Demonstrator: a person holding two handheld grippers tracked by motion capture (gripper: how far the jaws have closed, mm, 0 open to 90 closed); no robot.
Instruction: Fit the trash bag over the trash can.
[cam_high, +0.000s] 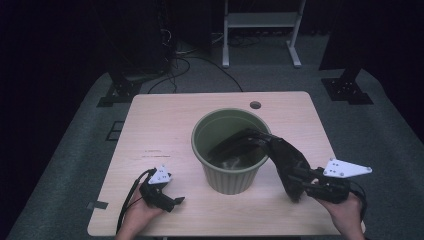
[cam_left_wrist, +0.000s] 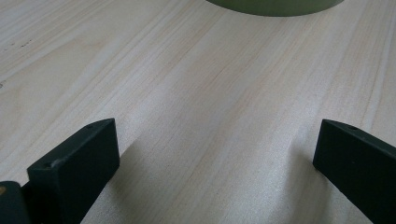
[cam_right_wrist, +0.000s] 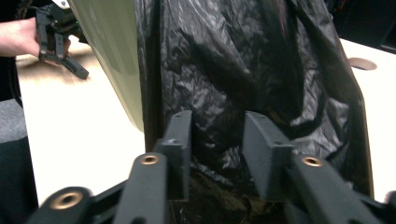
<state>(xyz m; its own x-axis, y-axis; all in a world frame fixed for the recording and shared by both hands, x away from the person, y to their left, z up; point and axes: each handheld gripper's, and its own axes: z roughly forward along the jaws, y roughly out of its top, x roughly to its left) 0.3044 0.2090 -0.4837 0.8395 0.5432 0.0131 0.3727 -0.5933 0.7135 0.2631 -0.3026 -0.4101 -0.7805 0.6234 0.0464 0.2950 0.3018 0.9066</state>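
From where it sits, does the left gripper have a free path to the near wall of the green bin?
Probably yes. The left gripper rests open on the table, and bare wood lies between it and the green bin. The black bag hangs over the far side.

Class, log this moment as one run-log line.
left gripper: open, idle on table | right gripper: at black bag | bag draped over green bin rim

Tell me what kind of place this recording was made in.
Probably a lab or studio set up for recording: a lone wooden table on grey carpet, dark surroundings, cables trailing on the floor and equipment stand bases beside it.
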